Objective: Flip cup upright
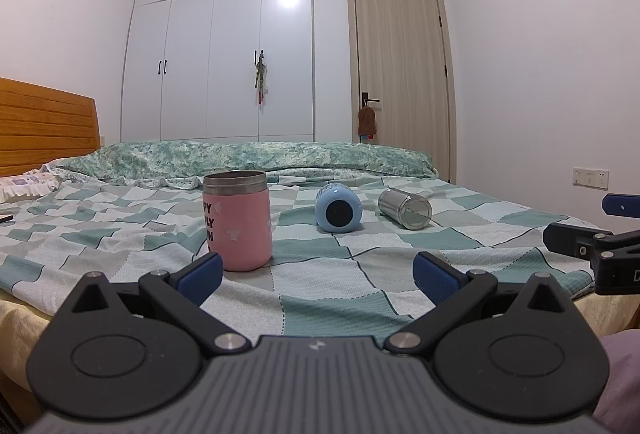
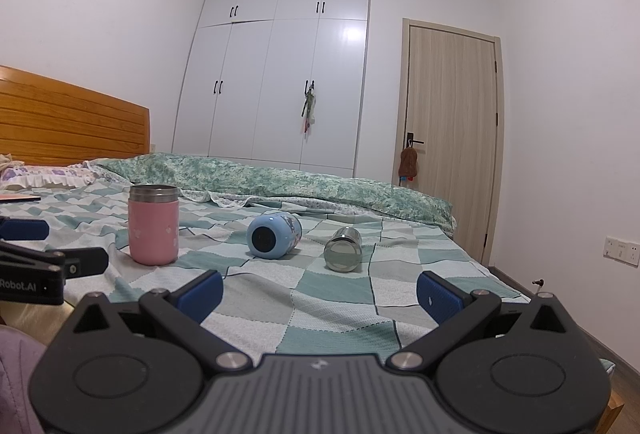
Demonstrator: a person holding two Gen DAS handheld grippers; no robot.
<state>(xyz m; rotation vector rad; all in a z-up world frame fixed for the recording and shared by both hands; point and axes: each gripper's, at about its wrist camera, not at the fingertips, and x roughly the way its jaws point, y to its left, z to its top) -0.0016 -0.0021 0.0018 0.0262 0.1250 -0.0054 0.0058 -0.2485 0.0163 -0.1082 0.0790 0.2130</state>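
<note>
Three cups are on the checked bedspread. A pink cup with a steel rim stands upright; it also shows in the right wrist view. A light blue cup lies on its side, its base towards me. A steel cup lies on its side to its right. My left gripper is open and empty, near the bed's front edge, its left finger just in front of the pink cup. My right gripper is open and empty, in front of the two lying cups.
The bed has a wooden headboard at the left and a rolled green quilt along the far side. A white wardrobe and a door stand behind. Each gripper shows at the edge of the other's view.
</note>
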